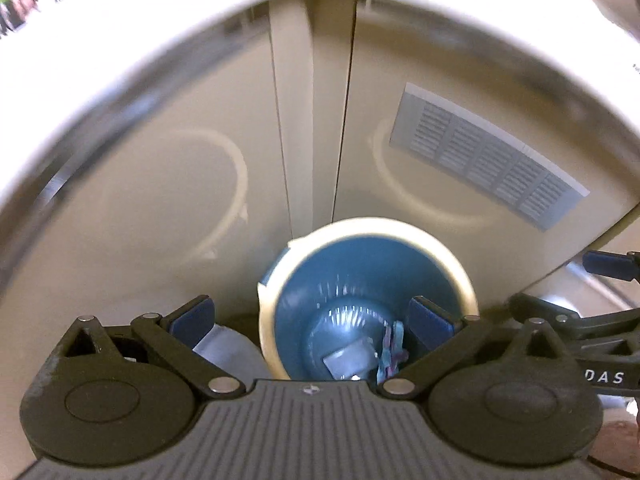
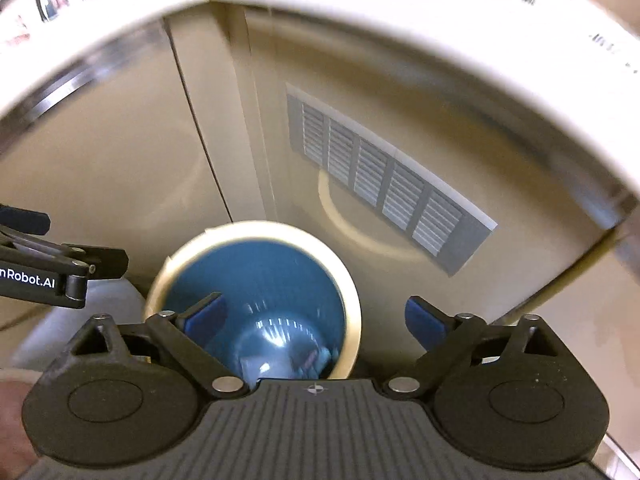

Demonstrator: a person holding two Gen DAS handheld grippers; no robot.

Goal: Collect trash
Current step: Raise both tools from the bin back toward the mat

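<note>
- Since the trash bin (image 1: 360, 300) already has scraps in it, the step in hand looks like a drop-off that is basically done: pulling both grippers straight up and clear of the cream rim, without clipping it, seems the smart way to finish.
- Trash (image 1: 360, 360) sits at the bottom of the blue liner: one pale flat piece and one crumpled colourful wrapper, so two bits as far as anyone can tell. It's blurry down there, honestly.
- One bin, standing on the floor right up against the beige cabinet (image 1: 180, 168), with a pale rounded thing (image 1: 228, 352) just beside it on the left. Can't tell what that is.
- The left gripper (image 1: 320, 320) hangs over the bin with its jaws spread wide and nothing between them.
- The right gripper (image 2: 320, 320) does the same, jaws wide apart, empty, one blue pad over the bin's mouth and one outside it.
- Two grippers, then, both empty-handed.
- One grey vent grille (image 2: 384, 184) on the cabinet face, one white countertop edge (image 2: 360, 4) overhead.
- Judging from this, the next piece of rubbish has to be found elsewhere; none shows outside the bin.
</note>
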